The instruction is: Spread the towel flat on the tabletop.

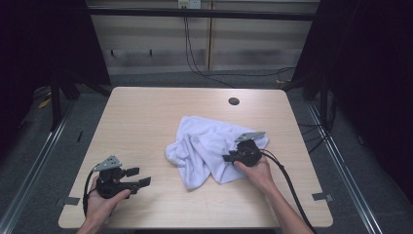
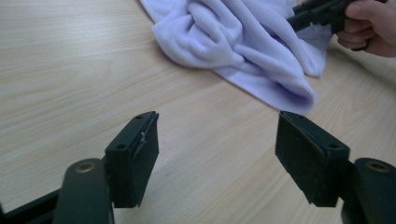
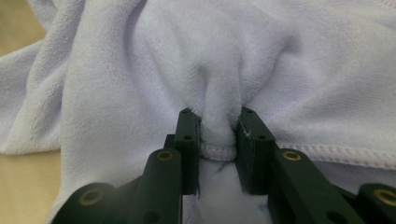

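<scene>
Jaws of our right gripper (image 3: 218, 140) pinch a fold of the crumpled white terry towel (image 1: 209, 146); our left gripper (image 2: 217, 158) rests released on the light wooden table (image 1: 146, 112).

Black grippers (image 1: 141, 176), brass screws, grey top plates, blk cables.

White terry towel (image 1: 209, 146), crumpled in folds, mid-table, hemmed edge bunched up

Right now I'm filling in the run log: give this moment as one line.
right hand-held gripper: shut on towel hem | left hand-held gripper: open, apart from towel | towel: crumpled on table
</scene>
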A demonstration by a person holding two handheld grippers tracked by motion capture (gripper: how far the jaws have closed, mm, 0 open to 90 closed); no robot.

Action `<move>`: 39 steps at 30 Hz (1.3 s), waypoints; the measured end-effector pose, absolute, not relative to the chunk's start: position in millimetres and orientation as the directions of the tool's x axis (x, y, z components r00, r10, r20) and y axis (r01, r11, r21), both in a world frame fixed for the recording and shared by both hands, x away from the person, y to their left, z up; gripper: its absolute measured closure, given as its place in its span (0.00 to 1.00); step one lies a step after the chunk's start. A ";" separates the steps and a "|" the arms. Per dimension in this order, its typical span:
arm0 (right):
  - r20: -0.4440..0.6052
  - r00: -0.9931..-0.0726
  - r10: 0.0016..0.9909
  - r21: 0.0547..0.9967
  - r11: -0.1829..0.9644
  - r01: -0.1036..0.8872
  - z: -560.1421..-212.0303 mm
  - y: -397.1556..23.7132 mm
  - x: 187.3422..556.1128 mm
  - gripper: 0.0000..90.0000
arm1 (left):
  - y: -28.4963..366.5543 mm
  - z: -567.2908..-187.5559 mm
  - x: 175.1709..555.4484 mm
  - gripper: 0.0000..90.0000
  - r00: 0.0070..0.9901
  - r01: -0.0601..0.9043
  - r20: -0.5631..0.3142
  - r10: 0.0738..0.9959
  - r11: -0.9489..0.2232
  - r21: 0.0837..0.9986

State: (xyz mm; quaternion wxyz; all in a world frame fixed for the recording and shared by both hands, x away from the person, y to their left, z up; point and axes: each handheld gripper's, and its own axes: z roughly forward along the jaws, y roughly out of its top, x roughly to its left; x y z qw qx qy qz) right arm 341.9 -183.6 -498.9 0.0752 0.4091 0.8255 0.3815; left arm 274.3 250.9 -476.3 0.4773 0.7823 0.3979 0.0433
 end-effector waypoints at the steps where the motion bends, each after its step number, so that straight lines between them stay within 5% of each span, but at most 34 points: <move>1: 0.185 -0.670 0.719 0.692 0.388 0.608 -498.9 -178.8 339.0 0.80 | 250.6 -476.3 274.8 0.37 0.677 0.581 -0.319 0.663 -0.216 0.785; 11: 0.214 -0.774 0.596 0.693 0.466 0.551 -496.2 -130.7 295.1 0.75 | 224.7 -454.7 272.9 0.72 0.763 0.496 -0.283 0.582 -0.245 0.833; 16: 0.279 -0.804 0.525 0.677 0.487 0.553 -488.2 -121.8 283.6 0.59 | 192.8 -457.0 280.3 0.72 0.780 0.503 -0.292 0.554 -0.275 0.819; 20: 0.282 -0.788 0.547 0.718 0.425 0.552 -474.9 -143.9 285.4 0.53 | 176.3 -474.6 283.2 0.66 0.786 0.520 -0.263 0.559 -0.368 0.771; 27: 0.242 -0.648 0.723 0.742 0.292 0.603 -469.3 -211.0 309.6 0.57 | 183.5 -489.7 292.7 1.00 0.758 0.554 -0.218 0.615 -0.429 0.714; 34: 0.220 -0.615 0.757 0.714 0.305 0.630 -479.5 -225.0 313.8 0.57 | 192.8 -492.8 309.7 1.00 0.746 0.554 -0.190 0.638 -0.437 0.709; 39: 0.194 -0.661 0.725 0.704 0.366 0.609 -489.6 -206.2 318.2 0.47 | 201.0 -493.0 326.9 0.96 0.744 0.537 -0.200 0.638 -0.392 0.747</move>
